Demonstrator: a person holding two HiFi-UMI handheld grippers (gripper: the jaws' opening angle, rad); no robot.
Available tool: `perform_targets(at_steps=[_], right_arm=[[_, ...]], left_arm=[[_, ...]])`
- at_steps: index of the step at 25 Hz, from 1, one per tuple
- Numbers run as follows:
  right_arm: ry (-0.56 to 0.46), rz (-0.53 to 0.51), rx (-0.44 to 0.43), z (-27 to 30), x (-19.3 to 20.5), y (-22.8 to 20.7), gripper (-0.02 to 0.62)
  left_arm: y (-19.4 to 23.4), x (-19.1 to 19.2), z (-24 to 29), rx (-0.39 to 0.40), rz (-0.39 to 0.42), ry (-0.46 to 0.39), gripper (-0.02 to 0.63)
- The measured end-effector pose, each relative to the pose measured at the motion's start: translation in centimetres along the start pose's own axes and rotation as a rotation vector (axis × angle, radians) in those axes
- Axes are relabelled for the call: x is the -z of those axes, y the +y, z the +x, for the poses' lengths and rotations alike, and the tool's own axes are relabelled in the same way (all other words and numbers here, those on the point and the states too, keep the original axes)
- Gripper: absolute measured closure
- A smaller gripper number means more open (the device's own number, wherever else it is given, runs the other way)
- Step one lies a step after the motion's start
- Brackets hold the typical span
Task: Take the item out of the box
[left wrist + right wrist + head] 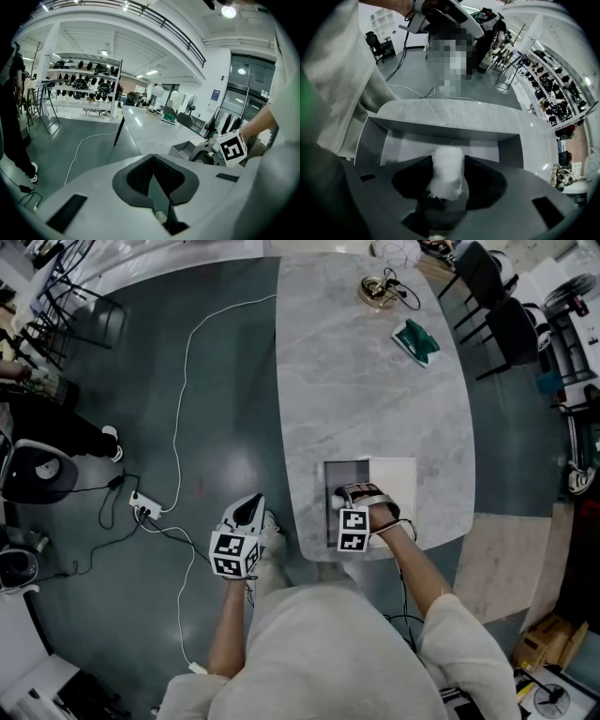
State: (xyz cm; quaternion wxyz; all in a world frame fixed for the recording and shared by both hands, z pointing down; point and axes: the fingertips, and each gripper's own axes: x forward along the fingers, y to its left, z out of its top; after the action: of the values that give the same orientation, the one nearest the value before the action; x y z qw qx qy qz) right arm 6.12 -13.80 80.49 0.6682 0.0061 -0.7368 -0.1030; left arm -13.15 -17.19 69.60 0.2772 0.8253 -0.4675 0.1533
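Note:
An open grey box [334, 482] sits near the front edge of the marble table [366, 390], with its white lid [394, 479] lying beside it on the right. My right gripper [352, 506] hangs over the box. In the right gripper view the right gripper [447, 165] is shut on a white fuzzy roll [447, 176], held above the pale box floor [412, 146]. My left gripper [240, 542] is off the table, over the floor at the left. The left gripper [153, 163] is shut with nothing in it.
A green item [415, 340] and a round dish with cables [379, 289] lie at the table's far end. Black chairs [497, 306] stand at the right. On the floor at the left are a power strip [145, 510] and a long white cable [187, 381].

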Motion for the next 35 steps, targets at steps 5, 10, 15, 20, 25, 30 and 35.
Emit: perform_targets(at_steps=[5, 10, 15, 20, 25, 30, 35], right_arm=[[0.004, -0.009, 0.006, 0.0, -0.1, -0.1, 0.416], [0.002, -0.016, 0.003, 0.0, -0.1, -0.1, 0.419], [-0.013, -0.012, 0.018, -0.3, -0.5, -0.4, 0.420], [-0.023, -0.008, 0.040, -1.3, -0.7, -0.6, 0.420], [-0.028, 0.006, 0.071, -2.4, -0.6, -0.9, 0.420], [-0.037, 0.021, 0.101, -3.5, -0.5, -1.0, 0.422], [-0.049, 0.037, 0.127, -4.6, -0.5, -0.9, 0.422]], left_arm=[[0.1, 0.0, -0.1, 0.002, 0.001, 0.001, 0.591], [0.3, 0.0, -0.2, -0.002, 0.003, 0.000, 0.592], [0.3, -0.4, -0.2, 0.003, 0.012, -0.003, 0.592], [-0.2, -0.9, -0.1, 0.012, 0.022, -0.004, 0.592], [-0.6, -1.3, 0.2, 0.022, 0.034, -0.006, 0.592], [-1.0, -1.7, 0.4, 0.031, 0.045, -0.013, 0.592], [-1.4, -2.0, 0.4, 0.035, 0.053, -0.022, 0.592]])
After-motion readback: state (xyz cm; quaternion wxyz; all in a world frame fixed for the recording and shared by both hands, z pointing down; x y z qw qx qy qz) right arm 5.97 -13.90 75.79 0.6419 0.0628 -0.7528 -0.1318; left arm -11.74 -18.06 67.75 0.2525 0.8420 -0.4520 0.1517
